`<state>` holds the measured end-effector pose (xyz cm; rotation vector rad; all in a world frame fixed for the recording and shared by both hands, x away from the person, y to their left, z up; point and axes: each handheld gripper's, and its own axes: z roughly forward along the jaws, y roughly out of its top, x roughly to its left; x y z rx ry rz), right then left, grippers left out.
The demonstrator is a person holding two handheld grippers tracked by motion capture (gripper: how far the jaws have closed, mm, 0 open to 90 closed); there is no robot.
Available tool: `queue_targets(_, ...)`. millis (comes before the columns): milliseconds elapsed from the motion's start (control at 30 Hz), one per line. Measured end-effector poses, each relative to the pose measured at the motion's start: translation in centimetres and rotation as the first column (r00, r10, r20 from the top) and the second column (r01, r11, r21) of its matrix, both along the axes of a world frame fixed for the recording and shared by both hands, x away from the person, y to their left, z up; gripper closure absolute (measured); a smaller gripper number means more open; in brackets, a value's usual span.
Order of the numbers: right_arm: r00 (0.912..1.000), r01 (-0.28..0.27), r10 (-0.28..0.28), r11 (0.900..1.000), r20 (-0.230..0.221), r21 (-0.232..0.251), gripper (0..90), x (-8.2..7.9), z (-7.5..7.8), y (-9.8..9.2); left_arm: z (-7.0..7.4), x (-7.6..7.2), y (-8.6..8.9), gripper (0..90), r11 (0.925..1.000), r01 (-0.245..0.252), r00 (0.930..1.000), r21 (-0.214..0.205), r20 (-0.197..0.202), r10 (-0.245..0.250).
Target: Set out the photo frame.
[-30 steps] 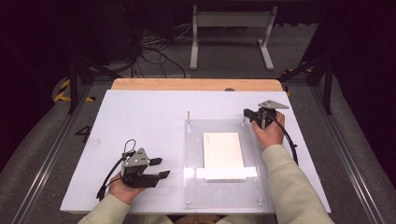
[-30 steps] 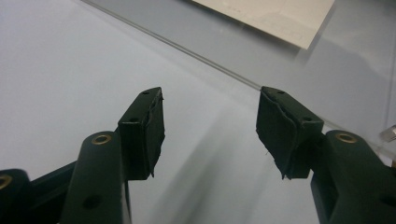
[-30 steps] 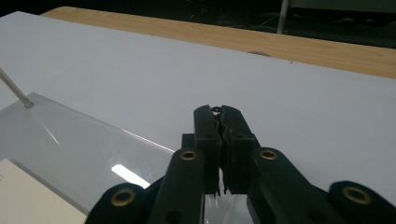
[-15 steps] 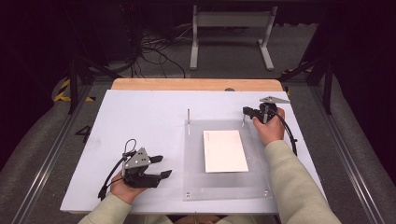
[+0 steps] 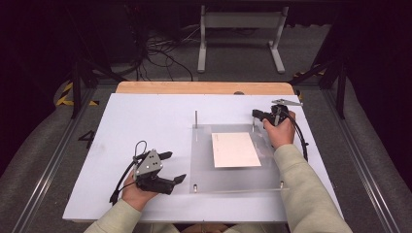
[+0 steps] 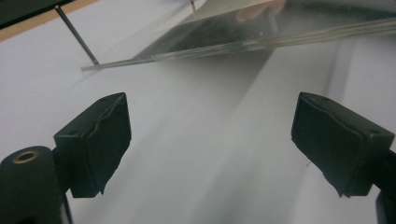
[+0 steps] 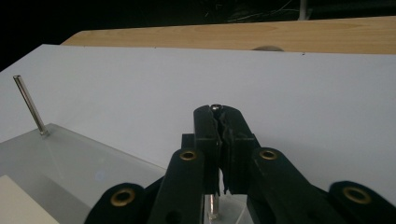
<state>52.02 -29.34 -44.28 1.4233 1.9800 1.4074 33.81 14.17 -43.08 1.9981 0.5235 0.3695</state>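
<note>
**Right jaws pinch a pin while the left ones open**

The right gripper squeezes a thin metal pin at the far corner of the clear plate, probably to pull it. The left gripper has just been opening wide, nothing between its jaws, beside the plate. A white card lies on the plate.

Both forearms wear pale cream long sleeves. The left gripper is black, topped by a grey three-cornered plate with a looping black cable. Its pads are chunky, ridged black blocks. The right gripper shows brass-ringed pivot holes along black links.
</note>
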Motion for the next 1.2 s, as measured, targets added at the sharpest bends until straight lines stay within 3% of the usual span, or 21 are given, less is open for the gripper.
queue_targets(133,0.9999,0.011,-0.011,0.9997,-0.01,0.021,85.9,0.3,-0.2,0.0,0.8,0.1,-1.6,11.6,0.9994,0.028,0.9984,-0.02,0.05,-0.027)
queue_targets(233,0.9998,0.015,-0.014,0.9993,-0.016,0.035,85.9,0.5,-0.3,-0.1,1.6,0.1,-3.0,11.4,0.9986,0.04,0.9932,-0.035,0.111,-0.036)
queue_targets(433,0.9996,0.018,-0.017,0.9987,-0.021,0.049,85.9,0.5,-0.4,-0.1,2.3,0.1,-4.8,17.1,0.9984,0.035,0.9862,-0.044,0.163,-0.027)
queue_targets(500,0.9997,0.019,-0.018,0.9987,-0.019,0.047,85.8,0.5,-0.4,-0.1,2.4,0.1,-4.9,19.2,0.9985,0.025,0.9859,-0.048,0.167,-0.017)
queue_targets(533,0.9997,0.019,-0.018,0.9987,-0.019,0.047,85.8,0.5,-0.4,-0.1,2.4,0.2,-4.8,19.2,0.9972,0.021,0.9867,-0.072,0.162,-0.009)
queue_targets(600,0.9997,0.018,-0.017,0.9988,-0.017,0.046,85.8,0.4,-0.3,-0.1,2.5,0.3,-4.9,21.4,0.9975,0.015,0.9877,-0.069,0.157,-0.004)
queue_targets(767,0.9996,0.028,-0.028,0.9987,-0.011,0.042,85.7,0.3,-0.3,0.0,2.6,-0.2,-4.9,40.2,0.9985,0.006,0.9821,-0.055,0.188,0.004)
queue_targets(833,0.9996,0.027,-0.027,0.9986,-0.012,0.045,85.6,0.3,-0.3,0.0,2.8,-0.3,-4.9,43.8,0.9988,-0.002,0.9793,-0.05,0.202,0.012)
queue_targets(967,0.9995,0.026,-0.026,0.9995,-0.015,0.019,85.3,0.2,0.0,0.1,2.7,0.0,-4.7,45.2,0.9989,-0.001,0.9845,-0.048,0.175,0.01)
queue_targets(1067,0.9999,0.015,-0.015,0.9996,-0.005,-0.022,82.9,-0.2,0.4,0.0,2.5,0.2,-4.8,43.4,0.9992,-0.039,0.9844,0.007,0.172,0.037)
queue_targets(1167,0.999,0.029,-0.029,0.9992,0.034,-0.028,75.0,-0.8,0.9,-0.3,2.3,0.3,-4.7,42.5,0.9989,-0.042,0.9864,0.018,0.16,0.039)
queue_targets(1200,0.9971,0.025,-0.024,0.9995,0.073,-0.018,68.7,-1.6,1.6,-0.9,2.3,0.3,-4.7,42.8,0.999,-0.041,0.9872,0.017,0.155,0.038)
